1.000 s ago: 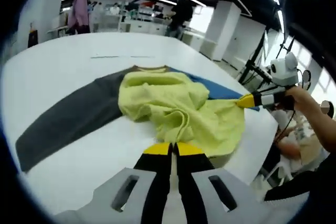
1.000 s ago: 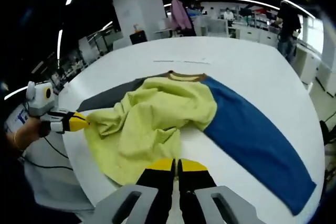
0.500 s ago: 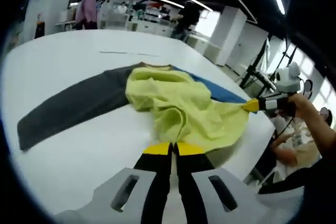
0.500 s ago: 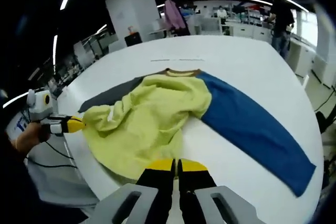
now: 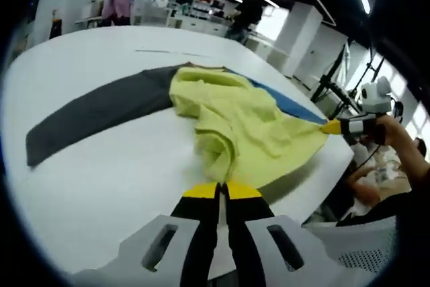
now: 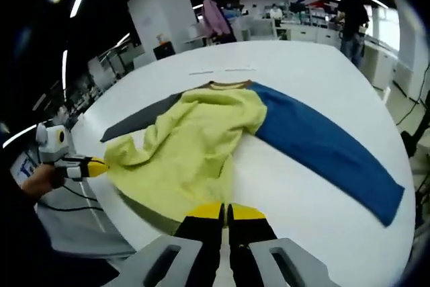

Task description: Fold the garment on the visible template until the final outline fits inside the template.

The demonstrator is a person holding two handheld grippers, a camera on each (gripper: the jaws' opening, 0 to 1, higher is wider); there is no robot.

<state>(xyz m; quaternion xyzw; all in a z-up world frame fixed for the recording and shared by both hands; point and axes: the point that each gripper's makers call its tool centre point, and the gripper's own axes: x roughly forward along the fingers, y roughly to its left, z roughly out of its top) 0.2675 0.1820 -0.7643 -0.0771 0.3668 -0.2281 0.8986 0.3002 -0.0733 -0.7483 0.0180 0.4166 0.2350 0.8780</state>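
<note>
Shirt [image 6: 195,146] lies rumpled on the table [image 6: 316,72]; our left gripper [image 5: 222,191] and right gripper [image 6: 225,212] each clamp its near hem. We judge uneven tension could skew it or drag it off the edge.

1. Left gripper view sits low at the bench [image 5: 80,186] edge, facing across it, close.
2. Right gripper view looks across from the neighbouring corner.
3. Both share the garment [image 5: 248,126] [image 6: 195,146].

Bare white table [image 6: 316,78] lies open around the spread garment [image 6: 201,146].
</note>
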